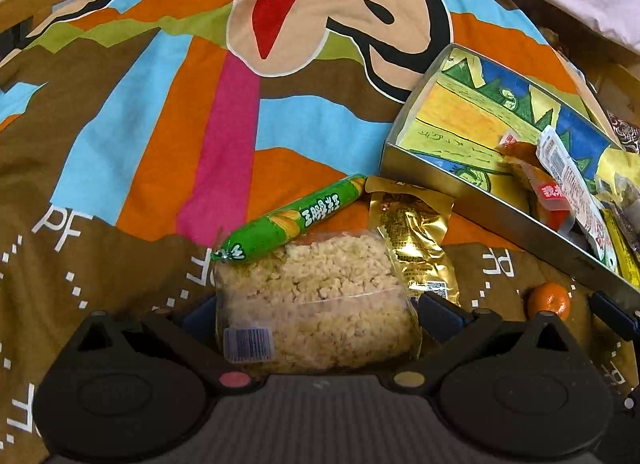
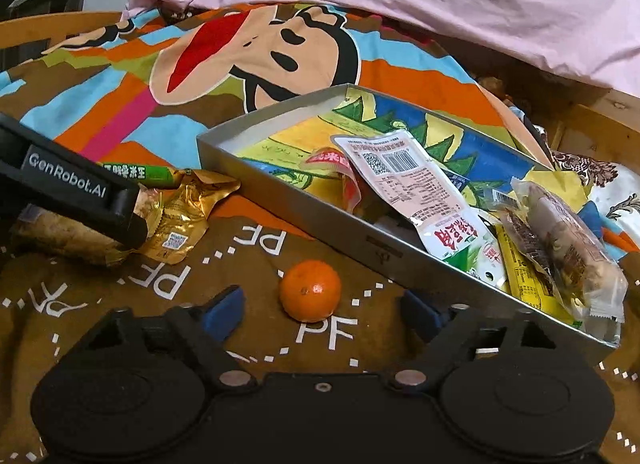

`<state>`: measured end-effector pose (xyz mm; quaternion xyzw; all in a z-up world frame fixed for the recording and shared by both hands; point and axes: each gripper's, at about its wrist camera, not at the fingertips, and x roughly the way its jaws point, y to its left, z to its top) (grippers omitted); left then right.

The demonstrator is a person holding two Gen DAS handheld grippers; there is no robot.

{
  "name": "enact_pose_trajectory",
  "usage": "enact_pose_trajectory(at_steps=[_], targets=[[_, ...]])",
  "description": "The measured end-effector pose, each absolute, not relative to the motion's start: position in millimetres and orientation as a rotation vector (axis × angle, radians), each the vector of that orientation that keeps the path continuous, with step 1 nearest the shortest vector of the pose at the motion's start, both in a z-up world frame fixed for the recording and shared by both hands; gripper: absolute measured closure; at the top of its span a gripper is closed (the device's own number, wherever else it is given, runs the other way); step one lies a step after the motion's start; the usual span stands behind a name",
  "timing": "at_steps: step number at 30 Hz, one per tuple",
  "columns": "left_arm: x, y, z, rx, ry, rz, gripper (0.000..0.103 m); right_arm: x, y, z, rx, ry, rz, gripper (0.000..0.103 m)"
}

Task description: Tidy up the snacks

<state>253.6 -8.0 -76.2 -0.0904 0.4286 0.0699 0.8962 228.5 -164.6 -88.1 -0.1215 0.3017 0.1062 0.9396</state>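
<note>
While the right gripper (image 2: 322, 310) gapes around the mandarin (image 2: 310, 290), a careless closing could roll it under the tin tray's (image 2: 280, 200) near edge.

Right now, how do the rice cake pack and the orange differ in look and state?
The rice cake pack is a clear, blocky bag of pale puffed grain; the orange is small, round and unwrapped. The pack sits between the left claw's pads, which look closed on it; the orange lies loose ahead of the open right claw, untouched. Both rest on the cloth, outside the tin.
</note>
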Motion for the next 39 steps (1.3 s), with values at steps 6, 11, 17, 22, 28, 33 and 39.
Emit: enact_pose_trajectory(at_steps=[6,11,17,22,28,33,39], targets=[[241.2,-5.9,-77.1,-0.184,0.838,0.131,0.006,227.7,-164.6,-88.1,-0.237,0.621,0.284,0.062],[233.8,-3.4,-75.2,-0.195,0.83,0.108,0.008,223.2,-162.7,-86.8,-0.24,0.611,0.31,0.068],[210.6,-7.7,-71.0,-0.191,0.824,0.047,0.008,189.5,-164.1,-73.5,-0.25,0.551,0.396,0.068],[186.3,-8.3,-64.6,-0.222,0.819,-0.009,0.008,165.2,-172.8,-68.5,-0.208,0.58,0.42,0.068],[167.0,-10.6,-58.7,-0.21,0.83,-0.056,0.008,146.0,-181.9,-59.4,-0.169,0.588,0.431,0.068],[173.0,-14.6,-63.0,-0.191,0.851,-0.042,0.006,141.6,-185.0,-60.8,-0.167,0.596,0.429,0.068],[176.0,-21.5,-70.5,-0.149,0.864,-0.032,0.007,136.2,-192.1,-58.7,-0.146,0.588,0.431,0.068]])
